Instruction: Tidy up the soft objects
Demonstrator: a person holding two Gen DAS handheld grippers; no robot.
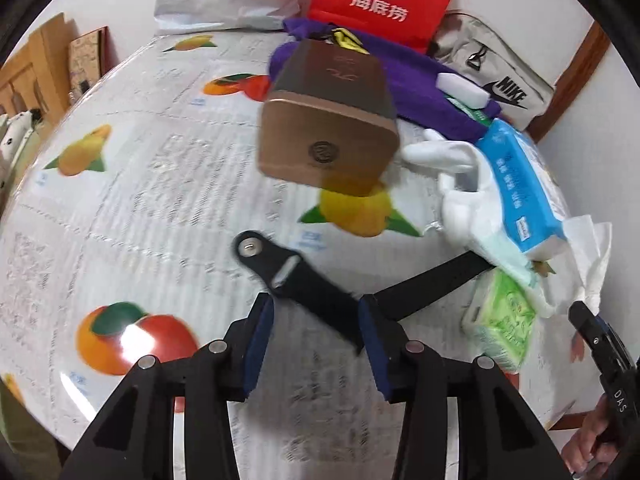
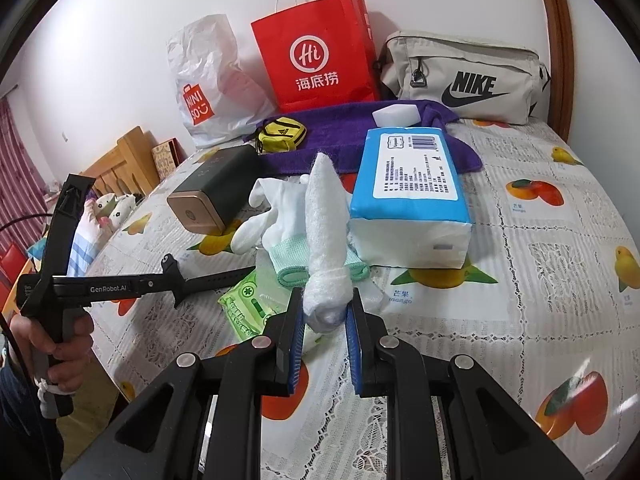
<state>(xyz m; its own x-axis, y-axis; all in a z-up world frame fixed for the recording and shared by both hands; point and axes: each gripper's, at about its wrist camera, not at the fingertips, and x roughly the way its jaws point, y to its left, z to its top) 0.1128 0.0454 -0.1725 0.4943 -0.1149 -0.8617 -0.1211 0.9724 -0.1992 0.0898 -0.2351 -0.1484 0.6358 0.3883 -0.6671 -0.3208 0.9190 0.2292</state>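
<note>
The table (image 2: pixel 520 240), under a fruit-print cloth, carries a blue tissue pack (image 2: pixel 412 200), white gloves (image 2: pixel 272 208) and a small green tissue packet (image 2: pixel 248 304) close together. The right gripper (image 2: pixel 323 336) has its fingers clamped on a rolled white cloth (image 2: pixel 324 240), light and squashy, best held low at its knotted end. The left gripper (image 1: pixel 316 344) straddles a black strap (image 1: pixel 320 300); its fingers look close against it, though blur hides any contact. The strap is limp and runs under the pile, where it may snag. A brown box (image 1: pixel 328 136) stands beyond.
</note>
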